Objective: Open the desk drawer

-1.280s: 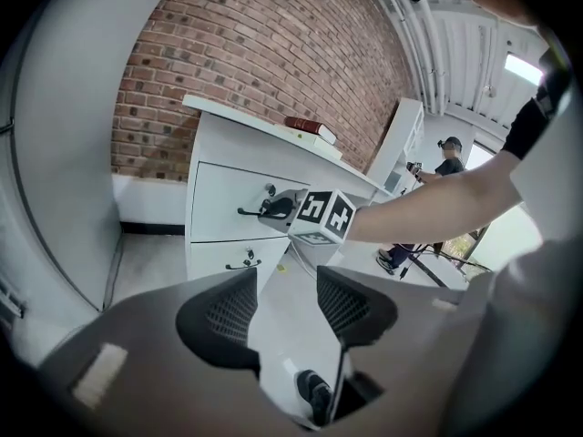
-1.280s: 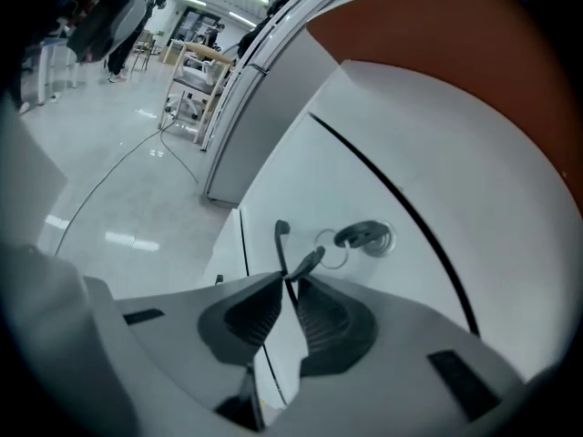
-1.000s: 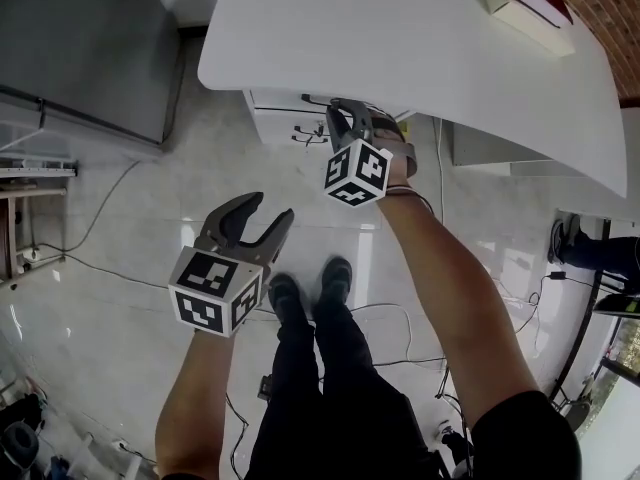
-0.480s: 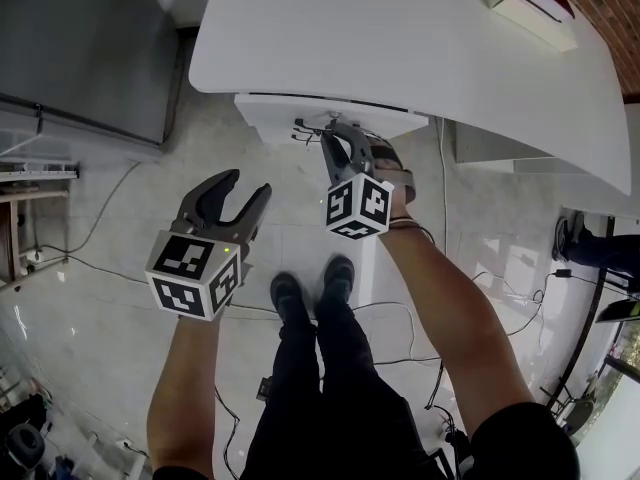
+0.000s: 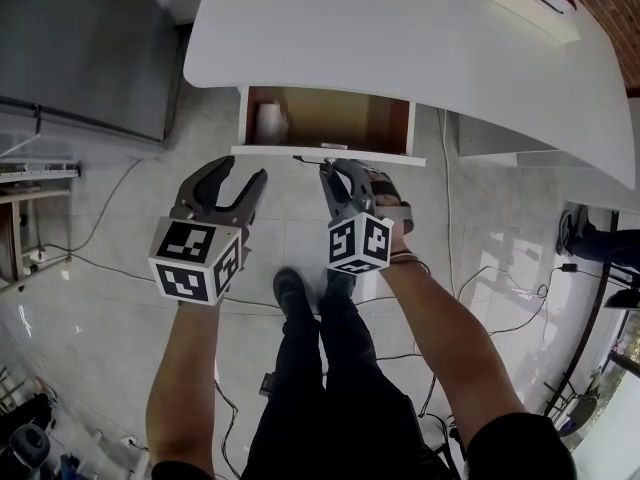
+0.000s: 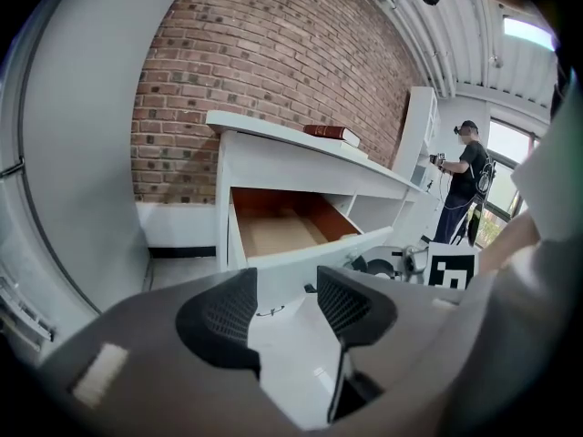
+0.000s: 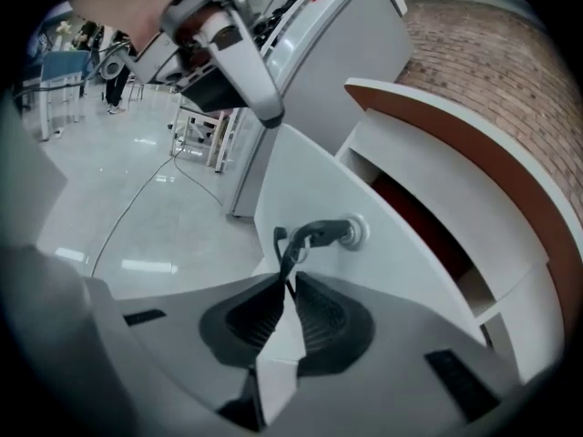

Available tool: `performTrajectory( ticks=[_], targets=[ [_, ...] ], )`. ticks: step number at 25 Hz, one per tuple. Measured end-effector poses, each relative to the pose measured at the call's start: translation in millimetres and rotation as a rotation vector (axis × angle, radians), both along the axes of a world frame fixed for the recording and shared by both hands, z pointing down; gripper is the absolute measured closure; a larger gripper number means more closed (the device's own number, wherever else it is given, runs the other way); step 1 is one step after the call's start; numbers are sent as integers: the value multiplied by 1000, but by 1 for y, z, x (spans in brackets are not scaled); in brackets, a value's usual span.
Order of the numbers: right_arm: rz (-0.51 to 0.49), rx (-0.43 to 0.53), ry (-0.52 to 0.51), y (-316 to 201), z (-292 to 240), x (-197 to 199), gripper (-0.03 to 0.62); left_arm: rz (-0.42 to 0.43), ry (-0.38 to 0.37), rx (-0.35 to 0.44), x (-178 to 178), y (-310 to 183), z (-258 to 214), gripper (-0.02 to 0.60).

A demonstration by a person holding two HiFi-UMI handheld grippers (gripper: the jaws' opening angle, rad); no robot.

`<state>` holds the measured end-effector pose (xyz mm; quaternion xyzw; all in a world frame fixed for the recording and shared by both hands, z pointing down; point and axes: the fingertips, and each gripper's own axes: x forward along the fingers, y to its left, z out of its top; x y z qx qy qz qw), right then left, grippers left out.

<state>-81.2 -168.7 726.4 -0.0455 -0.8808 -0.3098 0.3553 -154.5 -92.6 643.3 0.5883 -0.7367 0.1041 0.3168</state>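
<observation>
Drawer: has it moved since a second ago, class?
Yes. The drawer has slid out from under the desk top, toward the person, right gripper shut on its handle.

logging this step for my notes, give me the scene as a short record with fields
drawer: open, out from under the desk
inside drawer: one white thing in the left corner in the head view, too blurred to name
right gripper: shut on the key hanging from the lock in the drawer front
left gripper: open, empty, short of the drawer
on desk: red book
</observation>
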Motion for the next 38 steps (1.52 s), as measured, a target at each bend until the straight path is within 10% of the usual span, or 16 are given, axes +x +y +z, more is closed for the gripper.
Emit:
performTrajectory(
  ticks=[4, 18, 25, 38],
  targets=[
    [21, 4, -22, 1, 7, 6, 549, -2, -30, -14, -1, 6, 14, 439],
    [108, -246, -126, 2, -13, 8, 478, 10, -143, -37, -16, -15, 34, 392],
    [27, -273, 17, 15, 1, 21, 497, 9, -134, -45, -31, -28, 30, 391],
    [94, -230, -170, -95, -114, 71, 387, 270, -264, -8, -24, -46, 13, 344]
  ],
)
